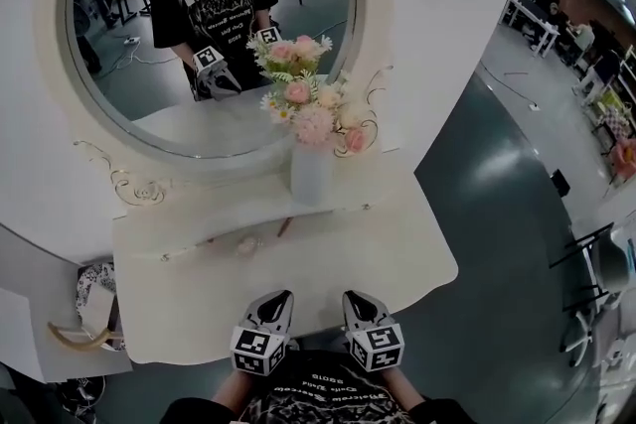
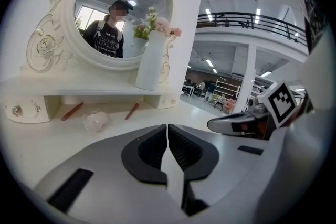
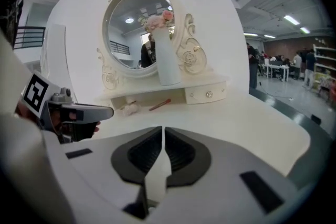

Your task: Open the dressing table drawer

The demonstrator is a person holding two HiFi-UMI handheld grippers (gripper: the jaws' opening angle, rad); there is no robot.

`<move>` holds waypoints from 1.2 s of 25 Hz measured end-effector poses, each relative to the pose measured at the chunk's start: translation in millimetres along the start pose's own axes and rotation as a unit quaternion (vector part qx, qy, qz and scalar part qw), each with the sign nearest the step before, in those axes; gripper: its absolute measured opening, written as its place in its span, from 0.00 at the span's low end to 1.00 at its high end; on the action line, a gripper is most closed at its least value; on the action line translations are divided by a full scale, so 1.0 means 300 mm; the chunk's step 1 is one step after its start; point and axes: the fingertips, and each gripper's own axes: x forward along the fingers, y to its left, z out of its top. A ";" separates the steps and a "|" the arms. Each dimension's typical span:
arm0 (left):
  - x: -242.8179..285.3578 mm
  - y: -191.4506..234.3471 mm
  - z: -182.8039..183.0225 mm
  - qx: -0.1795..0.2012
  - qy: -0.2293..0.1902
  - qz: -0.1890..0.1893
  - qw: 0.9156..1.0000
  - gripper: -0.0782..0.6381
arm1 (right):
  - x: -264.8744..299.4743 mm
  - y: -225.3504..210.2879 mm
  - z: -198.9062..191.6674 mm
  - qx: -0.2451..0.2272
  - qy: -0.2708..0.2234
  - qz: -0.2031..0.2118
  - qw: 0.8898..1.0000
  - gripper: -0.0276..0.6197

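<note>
The table [image 1: 397, 258] is white, with an oval mirror [image 1: 199, 25] at the back and a raised shelf [image 1: 199, 225] under it. A vase [image 1: 308, 176] of pink flowers [image 1: 308, 99] stands on the shelf.

A small drawer sits at each end of the shelf: the left drawer [image 2: 23, 110] and the right drawer [image 3: 207, 94]. Both are pushed in flush. Their fronts face the person, each with two little knobs. The long axis of each runs side to side along the shelf's front.

Between them, under the shelf, lie two reddish sticks [image 2: 72, 111] and a pale pink lump [image 2: 96, 120].

The left gripper [image 1: 281, 297] and the right gripper [image 1: 354, 297] are side by side over the table's front edge, both pointing at the shelf and well short of either drawer. Each has its jaws clenched together with nothing between them.
</note>
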 end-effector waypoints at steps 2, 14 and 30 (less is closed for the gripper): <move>0.022 0.001 0.013 -0.001 -0.001 0.002 1.000 0.14 | 0.022 0.004 0.020 -0.029 0.004 0.016 0.999 0.06; 0.096 0.031 0.036 -0.009 0.010 0.045 0.999 0.14 | 0.113 -0.146 0.104 -0.035 0.002 0.009 0.999 0.06; 0.066 0.138 0.034 -0.058 -0.008 0.106 0.993 0.14 | 0.251 -0.308 0.228 -0.024 -0.004 -0.002 1.000 0.24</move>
